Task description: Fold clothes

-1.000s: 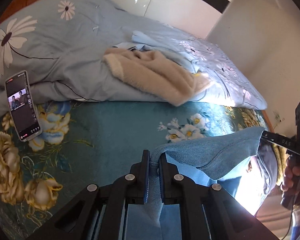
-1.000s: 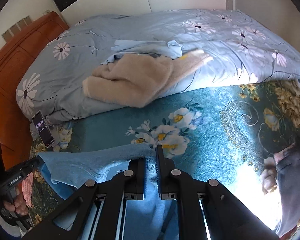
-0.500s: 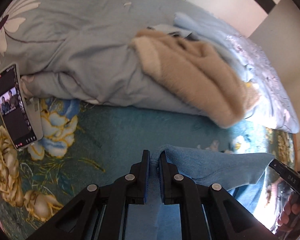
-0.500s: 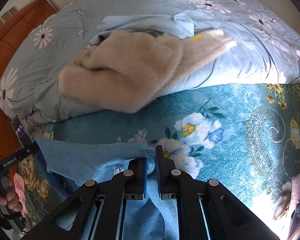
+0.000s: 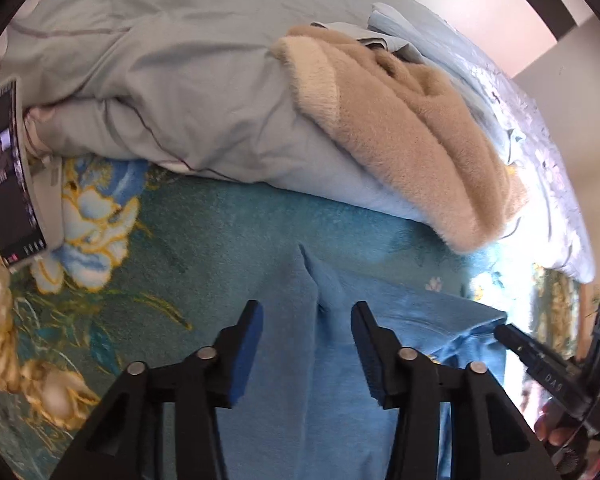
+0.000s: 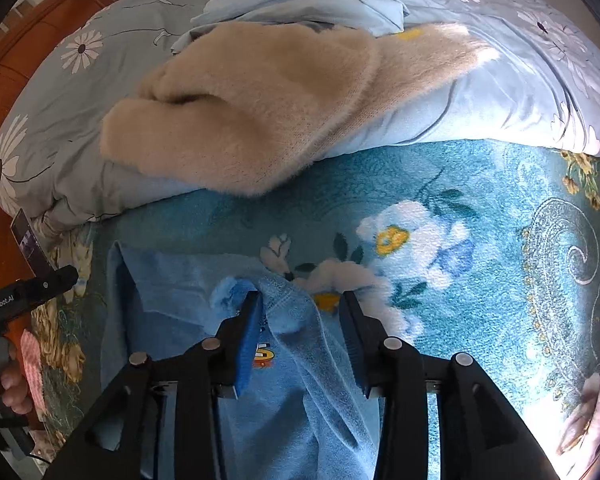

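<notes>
A light blue fleece garment (image 5: 340, 360) lies on the teal flowered blanket (image 5: 220, 232), one pinched ridge pointing away between my fingers. My left gripper (image 5: 306, 320) stands open just above it, the cloth lying loose between the blue pads. In the right wrist view the same blue garment (image 6: 204, 280) lies flat with a raised fold of its edge between the fingers of my right gripper (image 6: 302, 308), which is open too. A small orange print shows on the cloth by the left pad. The other gripper and a hand appear at the edge of each view.
A beige fluffy garment (image 6: 260, 108) lies on a bunched pale blue duvet (image 6: 520, 92) just beyond the blue garment. A phone (image 5: 8, 176) leans against the duvet at the left. A wooden headboard (image 6: 24, 52) stands at the far left.
Both grippers moved down and forward to the bed, then opened and let go of the blue garment, which now rests on the blanket.
</notes>
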